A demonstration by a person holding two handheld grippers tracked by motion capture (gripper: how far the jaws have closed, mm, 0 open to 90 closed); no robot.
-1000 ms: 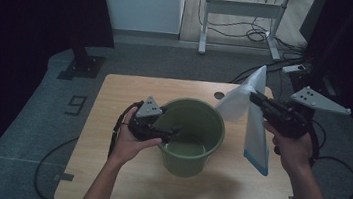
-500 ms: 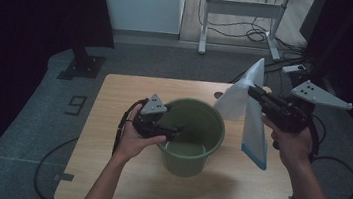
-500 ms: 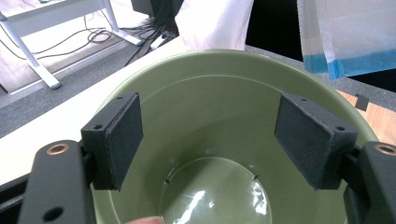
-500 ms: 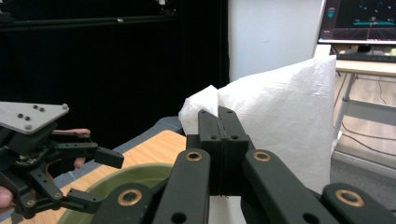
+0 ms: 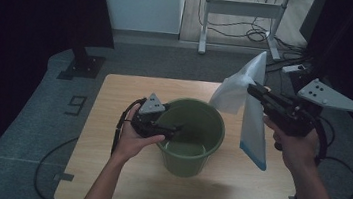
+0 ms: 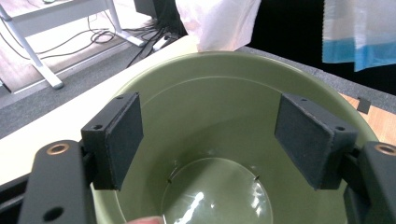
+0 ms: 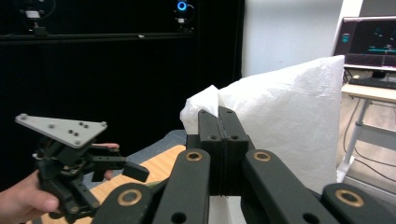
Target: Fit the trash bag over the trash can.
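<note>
Lifting white bag (image 5: 246,90) seemingly higher, right tool (image 5: 252,89) clamped

Bucket (image 5: 191,140): olive green, plain, glossy inside. Bag (image 5: 249,108): white, crinkled, finished with a light blue band along the lower edge. Grippers, left (image 5: 173,128) and right (image 5: 253,90): black, brass-coloured rivets, each topped by a grey plate. Table (image 5: 114,97): pale wood grain.

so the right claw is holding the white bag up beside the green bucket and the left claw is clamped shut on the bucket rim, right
Not quite. The left claw is open, its pads apart over the green bucket with nothing between them, as the left gripper view shows. The rest holds: the right claw is holding the white bag up beside the bucket.
</note>
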